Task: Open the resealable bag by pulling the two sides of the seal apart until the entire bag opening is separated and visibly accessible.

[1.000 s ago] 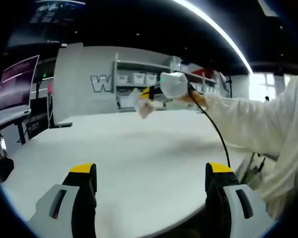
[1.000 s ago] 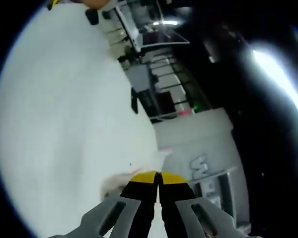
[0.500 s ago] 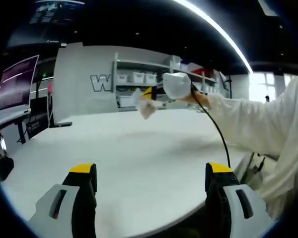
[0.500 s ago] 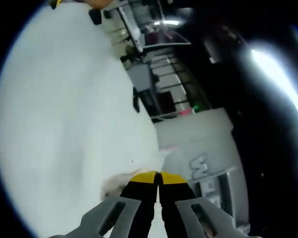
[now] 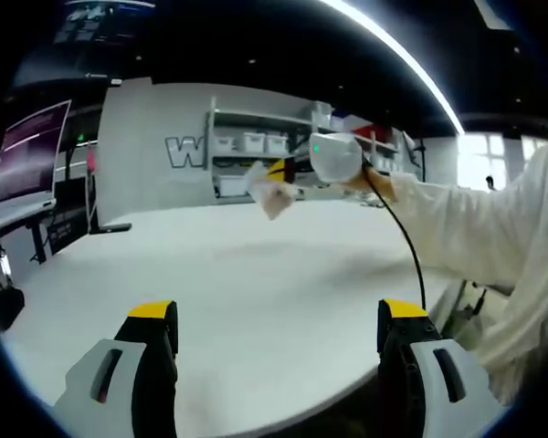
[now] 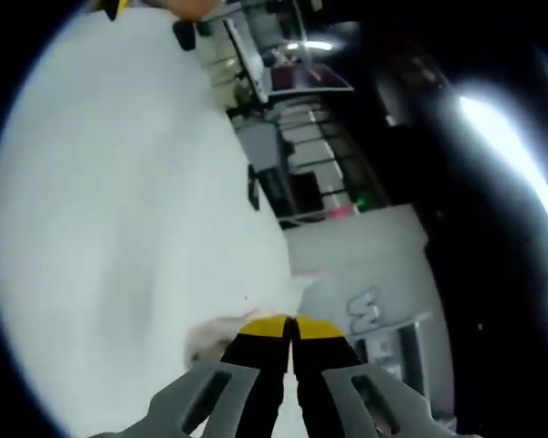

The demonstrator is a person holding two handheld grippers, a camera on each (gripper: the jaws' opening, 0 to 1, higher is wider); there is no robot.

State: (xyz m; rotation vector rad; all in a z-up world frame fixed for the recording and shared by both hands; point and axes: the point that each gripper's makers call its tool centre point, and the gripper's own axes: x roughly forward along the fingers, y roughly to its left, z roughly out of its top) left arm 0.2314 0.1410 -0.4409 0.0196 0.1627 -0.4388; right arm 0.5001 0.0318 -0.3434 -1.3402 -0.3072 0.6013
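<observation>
While bag hangs pinched, only one side gripped.
White table (image 5: 256,274) under both; right gripper (image 6: 290,321) jaws clenched on resealable bag (image 5: 270,193), drifted slightly right in left gripper view vs 1 s ago; left gripper (image 5: 279,315) jaws released, well apart from bag — seal not yet pulled.

The left gripper (image 5: 279,333) had grey bodies, black jaws and yellow tips. The right gripper (image 6: 289,327) showed the same colours, and between its tips hung a pale, translucent resealable plastic bag (image 5: 270,193). Beyond them the broad tabletop (image 5: 256,283) was plain white.
</observation>
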